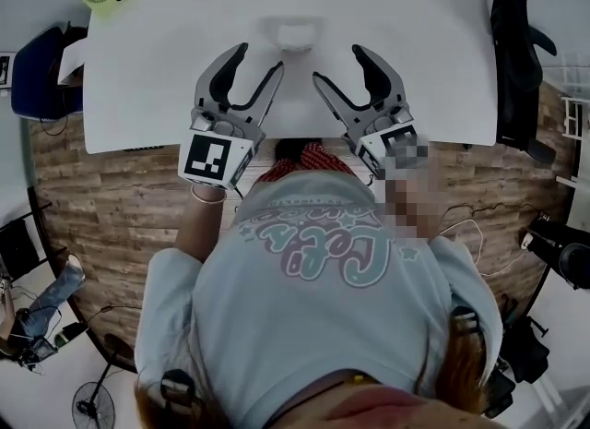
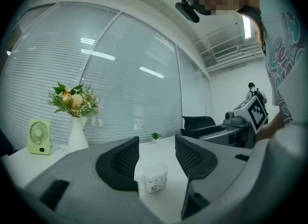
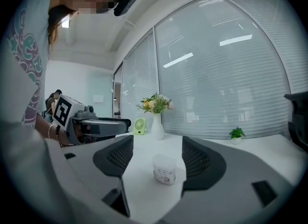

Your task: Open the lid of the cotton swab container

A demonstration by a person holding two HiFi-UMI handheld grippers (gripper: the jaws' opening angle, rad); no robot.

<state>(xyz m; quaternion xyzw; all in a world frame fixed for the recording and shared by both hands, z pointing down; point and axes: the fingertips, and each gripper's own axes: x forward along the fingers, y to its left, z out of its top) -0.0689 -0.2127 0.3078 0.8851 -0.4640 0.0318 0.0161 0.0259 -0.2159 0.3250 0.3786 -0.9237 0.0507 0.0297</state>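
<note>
While the lid is still on, the broad white rectangular tabletop (image 1: 415,67) is kept almost bare, so that both tools can come at the work from the person's edge with nothing in the way.

The left grey two-jaw hand-held gripper (image 1: 260,58) and the right grey two-jaw hand-held gripper (image 1: 336,63) are held level, side by side and angled inward. This lets one likely steady the body while the other works the lid. Both have their jaws well apart with nothing gripped. In each gripper view the mesh-faced pads frame the task's thing, which stands on the tabletop ahead of them, untouched.

A white ceramic vase (image 2: 77,132) stands at the far left corner, well apart from the work, and holds a bunch of yellow, cream and pink flowers with green leaves. Just beside it stands a pale green small desk fan (image 2: 39,136), likewise out of reach of the jaws.

The small white round plastic cotton swab container (image 1: 295,32) sits upright near the middle of the far half of the tabletop, in line between the two grippers. Its lid is closed; a printed label circles its wall, and its contents cannot be made out.

A tiny white pot (image 2: 154,137) near the window holds a green plant.
</note>
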